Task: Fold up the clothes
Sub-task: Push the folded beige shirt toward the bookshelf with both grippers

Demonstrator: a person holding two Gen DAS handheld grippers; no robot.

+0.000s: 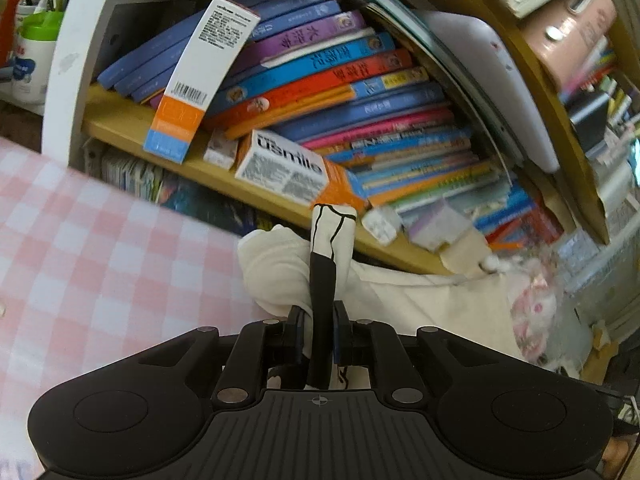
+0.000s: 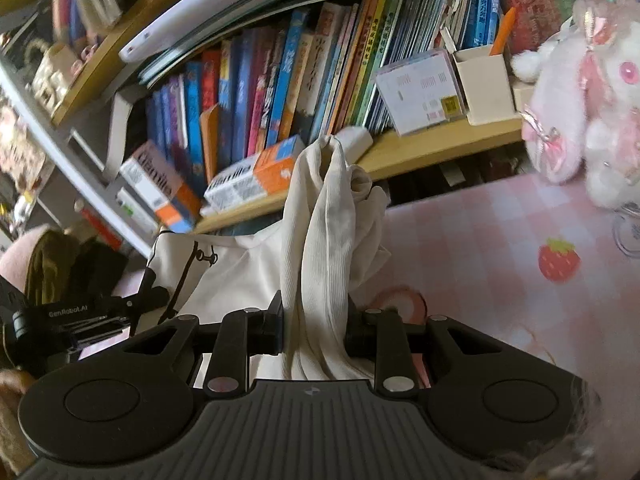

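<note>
- my left tool (image 1: 316, 334) is shut tight on a corner of the cream top (image 1: 420, 304), on the bit with the black trim.
- my right tool (image 2: 314, 326) is pinched on a thick bunch of the same cream top (image 2: 332, 248).
- the top hangs between my two tools, up off the pink check bench (image 2: 480, 248), with its long side going from one tool to the other.
- the cloth sags down below and in front of both tools, so i think the next move is to lay it flat on the bench. both hands look about the same way from it.
- the bookshelf (image 1: 132, 124) is right behind the cloth, full of leaning books (image 1: 320, 80).
- a small open box (image 2: 484, 80) on the shelf has an orange pen in it.
- a fluffy pink toy (image 2: 580, 100) sits at the far end of the bench.
</note>
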